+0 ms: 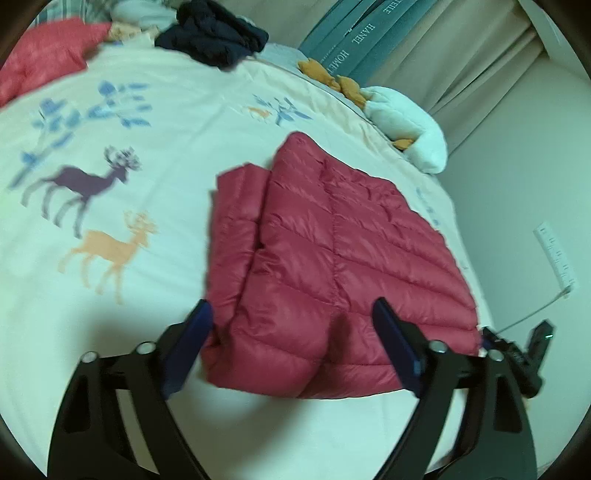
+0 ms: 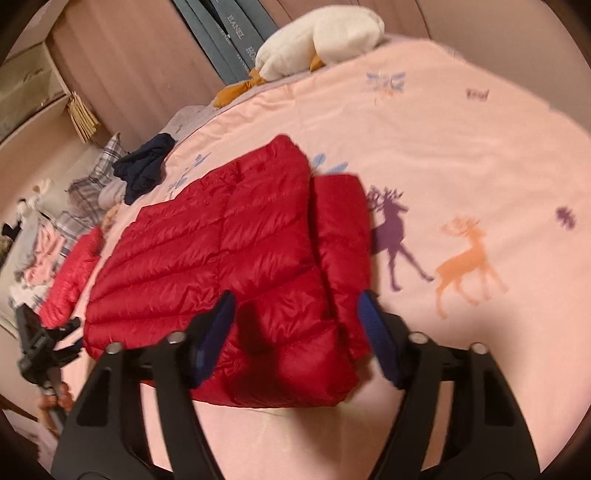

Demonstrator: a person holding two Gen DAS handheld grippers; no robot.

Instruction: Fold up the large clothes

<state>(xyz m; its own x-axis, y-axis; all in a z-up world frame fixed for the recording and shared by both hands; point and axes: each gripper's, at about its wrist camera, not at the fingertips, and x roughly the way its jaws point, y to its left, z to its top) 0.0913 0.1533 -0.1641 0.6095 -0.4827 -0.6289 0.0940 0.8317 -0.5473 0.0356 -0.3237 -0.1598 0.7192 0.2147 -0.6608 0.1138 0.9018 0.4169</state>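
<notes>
A red quilted down jacket (image 1: 332, 236) lies folded on a pale bedspread (image 1: 110, 325) printed with deer. In the left wrist view my left gripper (image 1: 293, 332) stands open over the jacket's near edge, its blue pads (image 1: 192, 336) apart with the puffy hem between them. In the right wrist view the same jacket (image 2: 221, 236) shows a folded sleeve along its right side, and my right gripper (image 2: 295, 325) is open astride the near right corner. Each gripper shows in the other's view: the right one (image 1: 532, 354) at the bed's edge, the left one (image 2: 48, 343) by the jacket's left corner.
A heap of navy clothes (image 1: 214, 35) lies at the far side of the bed. A white plush toy (image 1: 406, 122) with orange feet rests by teal panels (image 1: 362, 33). Another pinkish-red garment (image 1: 44, 55) and plaid pillows (image 2: 92, 181) are further off. A white power strip (image 1: 557, 258) lies beyond the bed.
</notes>
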